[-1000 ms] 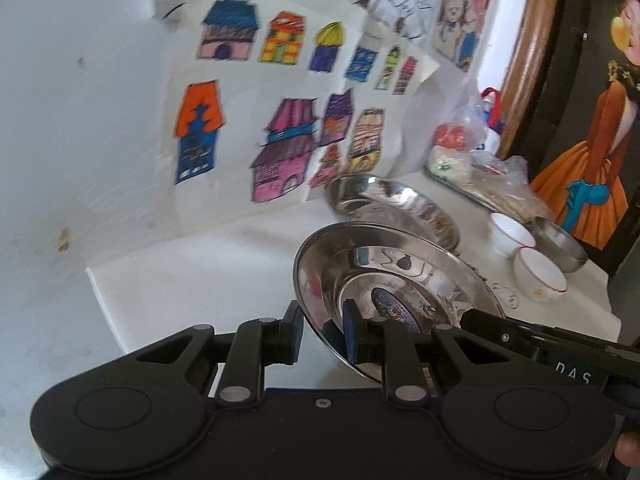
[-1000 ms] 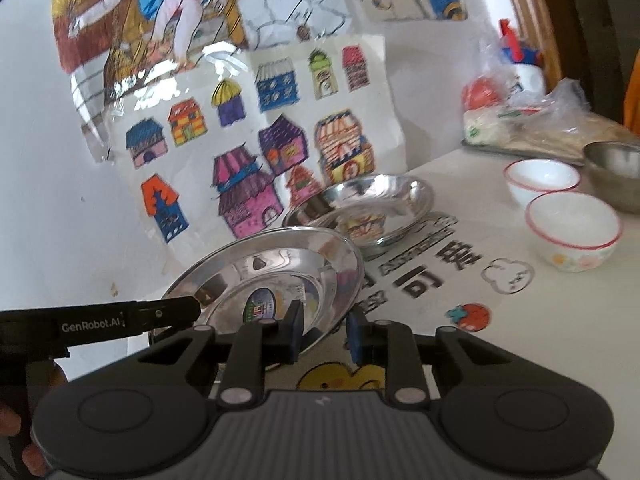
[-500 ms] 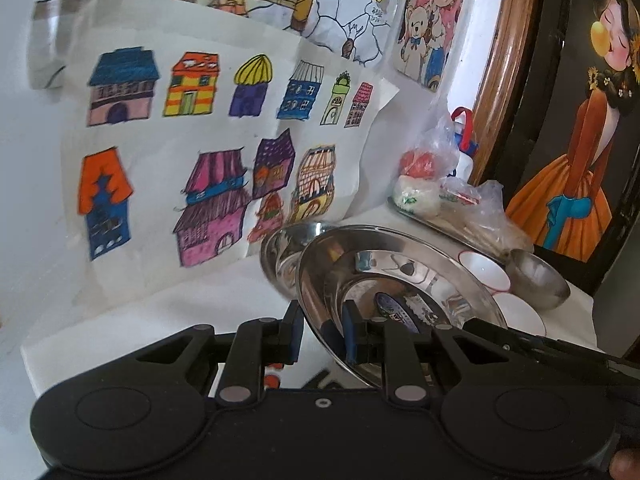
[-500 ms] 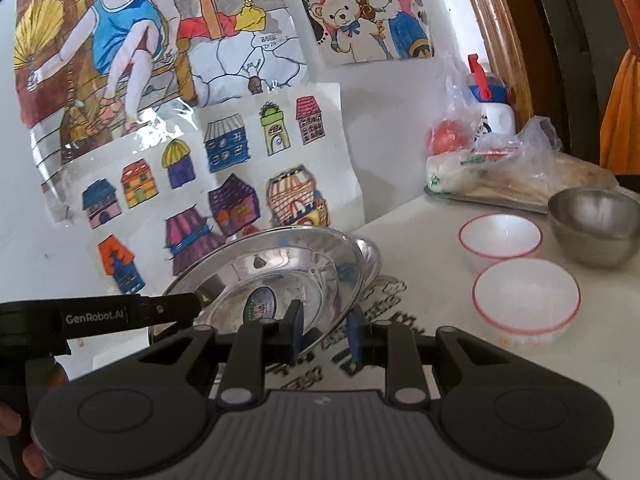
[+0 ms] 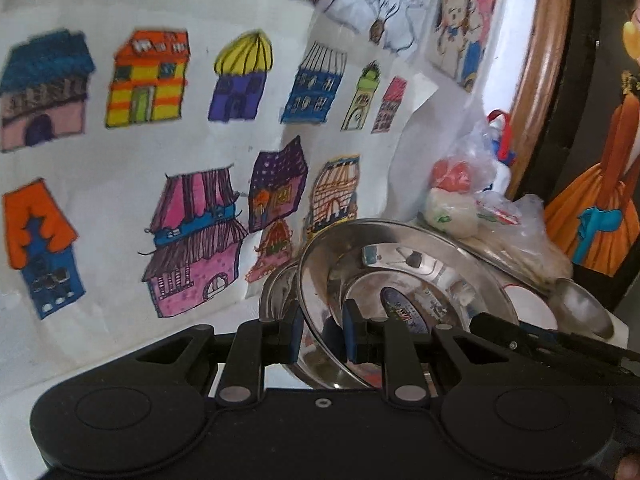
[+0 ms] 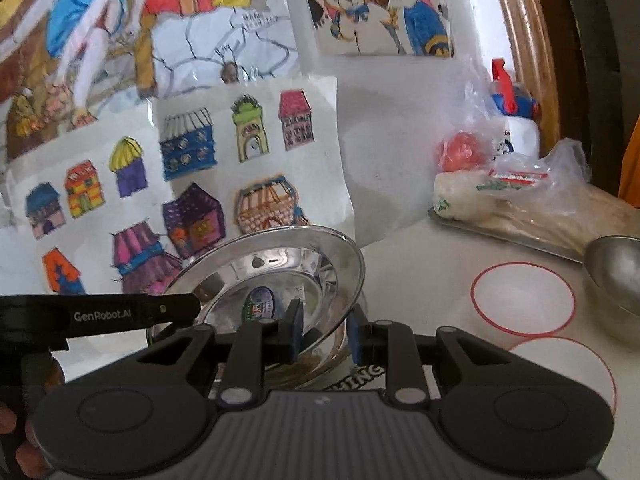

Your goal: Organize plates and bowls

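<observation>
Steel plate (image 5: 404, 280) w/ sticker, lower centre of both views, tilted, held above second steel plate (image 5: 276, 292). Left gripper (image 5: 320, 330) clenched on its left rim; right gripper (image 6: 324, 334) clenched on right rim. Two white bowls w/ red rim (image 6: 524, 298), right side in right view, on table (image 6: 416, 256). Steel bowl (image 6: 616, 272) at far right edge. House drawings (image 6: 180, 184) on wall behind.

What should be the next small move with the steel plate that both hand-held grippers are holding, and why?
Probably lower it straight down onto the second steel plate beneath it. The left hand-held gripper and right hand-held gripper each clamp a rim of the held plate, which hangs tilted just above the other one, near the drawing of houses. Levelling it first would likely help it nest.
</observation>
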The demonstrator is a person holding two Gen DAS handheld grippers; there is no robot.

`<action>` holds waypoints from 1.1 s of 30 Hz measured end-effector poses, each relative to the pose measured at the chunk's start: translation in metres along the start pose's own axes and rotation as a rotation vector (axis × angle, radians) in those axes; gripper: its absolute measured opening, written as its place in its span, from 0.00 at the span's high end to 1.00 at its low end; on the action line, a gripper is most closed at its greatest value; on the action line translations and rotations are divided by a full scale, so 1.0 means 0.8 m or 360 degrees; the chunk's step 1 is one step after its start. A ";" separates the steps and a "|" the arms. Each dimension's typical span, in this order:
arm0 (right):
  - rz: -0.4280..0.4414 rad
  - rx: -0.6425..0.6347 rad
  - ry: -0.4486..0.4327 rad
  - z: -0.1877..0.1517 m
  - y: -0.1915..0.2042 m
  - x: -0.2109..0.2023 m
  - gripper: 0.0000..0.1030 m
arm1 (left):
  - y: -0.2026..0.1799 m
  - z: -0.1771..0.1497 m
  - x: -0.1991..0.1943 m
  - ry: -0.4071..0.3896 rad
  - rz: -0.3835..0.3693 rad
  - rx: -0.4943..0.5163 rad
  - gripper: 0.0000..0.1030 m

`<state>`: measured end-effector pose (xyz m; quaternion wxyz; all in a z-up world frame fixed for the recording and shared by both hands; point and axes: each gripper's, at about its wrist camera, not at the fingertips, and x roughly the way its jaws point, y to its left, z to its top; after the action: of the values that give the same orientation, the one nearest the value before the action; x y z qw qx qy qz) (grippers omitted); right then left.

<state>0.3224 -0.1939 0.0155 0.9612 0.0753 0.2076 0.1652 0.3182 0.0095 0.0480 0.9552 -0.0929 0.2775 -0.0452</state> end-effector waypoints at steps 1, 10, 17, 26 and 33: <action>-0.0003 -0.0011 0.0006 -0.001 0.000 0.004 0.74 | 0.001 0.001 0.005 0.0008 0.0005 -0.0005 0.78; -0.0031 -0.0079 0.0065 -0.011 0.007 0.023 0.71 | 0.006 -0.005 0.028 0.0083 0.0060 -0.0011 0.78; -0.0037 -0.0111 0.0096 -0.011 0.012 0.025 0.67 | 0.001 0.000 0.028 0.0107 0.0098 0.0023 0.78; -0.0087 -0.0216 0.0135 -0.011 0.021 0.028 0.65 | -0.002 0.003 0.031 0.0139 0.0123 0.0045 0.77; -0.0144 -0.0263 0.0148 -0.014 0.023 0.031 0.61 | -0.003 0.002 0.030 0.0144 0.0127 0.0061 0.77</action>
<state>0.3338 -0.1674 0.0000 0.9599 -0.0216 0.2409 0.1416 0.3393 0.0039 0.0375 0.9443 -0.0614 0.3228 -0.0163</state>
